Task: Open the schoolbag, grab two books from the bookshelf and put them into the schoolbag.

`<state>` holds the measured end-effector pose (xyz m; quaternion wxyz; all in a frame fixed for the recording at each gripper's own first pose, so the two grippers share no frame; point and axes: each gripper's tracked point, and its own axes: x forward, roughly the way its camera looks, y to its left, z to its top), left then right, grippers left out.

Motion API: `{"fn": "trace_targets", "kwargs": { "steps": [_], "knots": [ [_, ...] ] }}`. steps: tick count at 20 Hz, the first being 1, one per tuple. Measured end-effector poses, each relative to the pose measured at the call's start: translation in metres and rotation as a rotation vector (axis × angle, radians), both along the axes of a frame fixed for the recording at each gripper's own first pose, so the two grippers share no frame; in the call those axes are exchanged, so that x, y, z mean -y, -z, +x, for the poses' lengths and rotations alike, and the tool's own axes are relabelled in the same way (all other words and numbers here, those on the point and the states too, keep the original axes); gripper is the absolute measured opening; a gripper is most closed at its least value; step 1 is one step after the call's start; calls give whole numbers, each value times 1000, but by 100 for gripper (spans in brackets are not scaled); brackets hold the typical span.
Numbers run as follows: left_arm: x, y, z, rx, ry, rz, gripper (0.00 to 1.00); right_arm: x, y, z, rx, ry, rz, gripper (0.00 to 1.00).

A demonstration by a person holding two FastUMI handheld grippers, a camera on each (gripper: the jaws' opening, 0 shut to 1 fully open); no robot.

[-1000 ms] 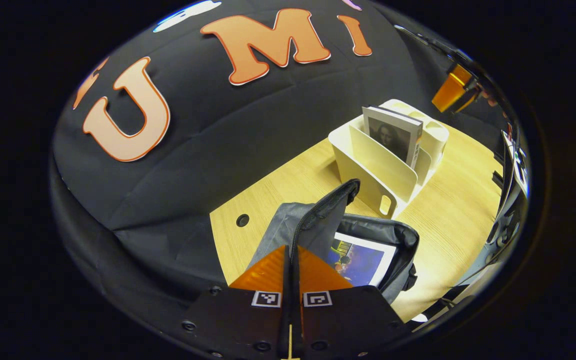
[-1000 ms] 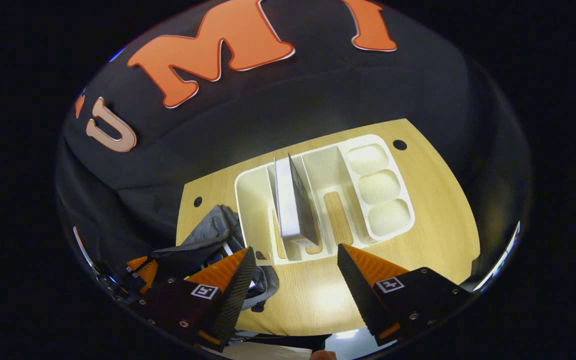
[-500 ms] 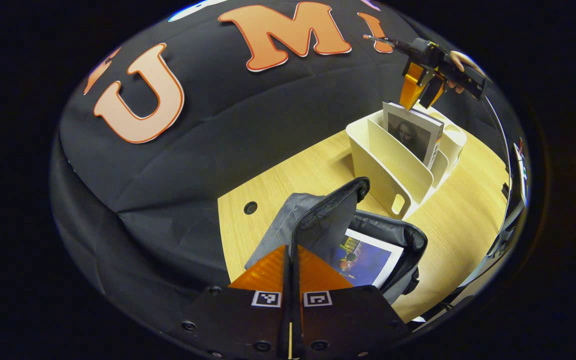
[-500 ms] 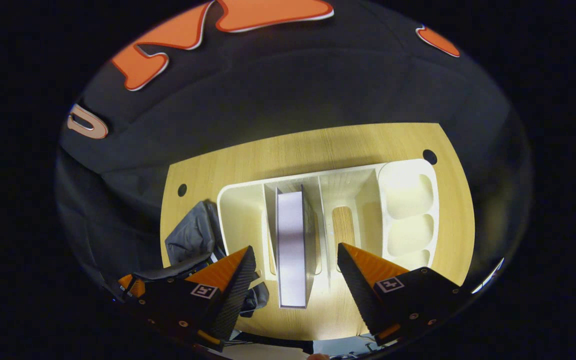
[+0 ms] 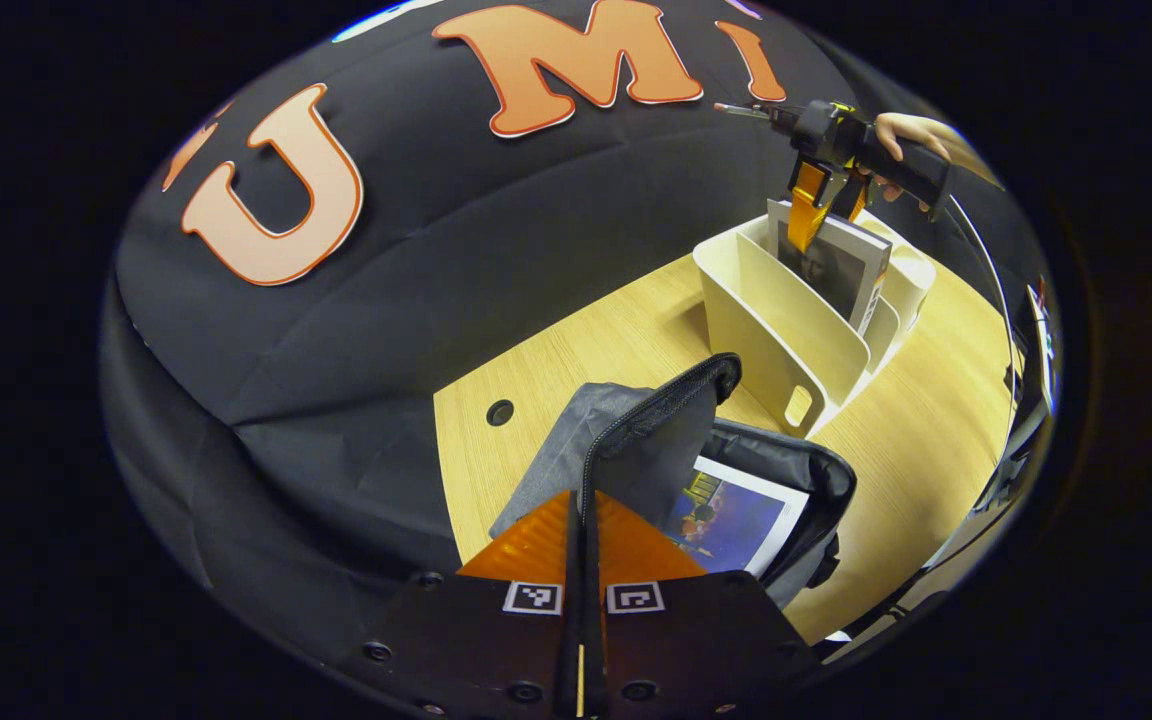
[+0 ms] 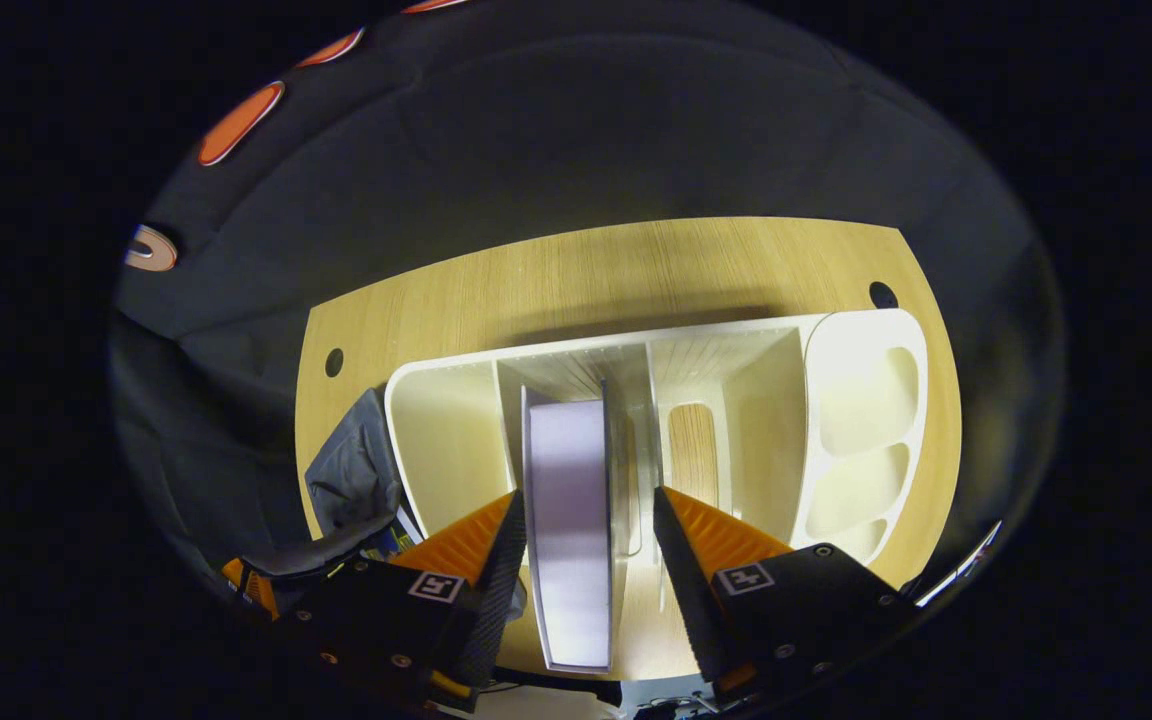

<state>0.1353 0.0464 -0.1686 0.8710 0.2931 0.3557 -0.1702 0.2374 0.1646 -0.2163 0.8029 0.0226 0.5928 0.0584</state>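
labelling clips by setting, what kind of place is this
Likely a staged recording booth, not a real room: black cloth wall, a bare wooden desk and a white bookshelf with a grey schoolbag.

Left claw (image 5: 581, 520) clamped on schoolbag (image 5: 636, 440) flap; right claw (image 5: 821, 205) straddling book (image 5: 841, 265) in bookshelf (image 5: 786, 320).

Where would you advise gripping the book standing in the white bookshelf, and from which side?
Take the book by its upper edge, coming straight down from above. It stands upright between the bookshelf dividers, so just that edge is free. The right gripper already straddles it, fingers open on either cover.
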Motion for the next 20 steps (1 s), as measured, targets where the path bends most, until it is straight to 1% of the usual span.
{"fn": "trace_targets", "kwargs": {
  "steps": [1, 2, 3, 4, 6, 10, 13, 17, 20],
  "knots": [
    [0, 0, 0, 1, -1, 1, 2, 1, 5, 0, -5, 7, -15, 71],
    [0, 0, 0, 2, -1, 0, 2, 2, 6, -1, -10, 13, -36, 60],
    [-1, 1, 0, 2, 0, -2, 2, 4, 11, -1, -19, 22, -54, 53],
    [0, 0, -1, 3, 2, -6, 2, 3, 13, -2, -27, 29, -62, 40],
    [-1, 1, -1, 4, 1, -12, 2, -1, 10, -7, -49, 38, -69, 38],
    [-2, 3, -2, 1, 1, -27, 2, -3, 6, -16, -41, 28, -100, 34],
    [-3, 5, -3, -1, 5, -40, 2, -9, -12, -20, -13, 38, -79, 33],
    [-5, 9, -4, -2, 23, -53, 2, -7, -60, -28, 59, 31, -106, 31],
    [-2, 9, -5, -4, 45, -64, 2, -12, -101, -43, 126, 46, -101, 32]
  ]
}}
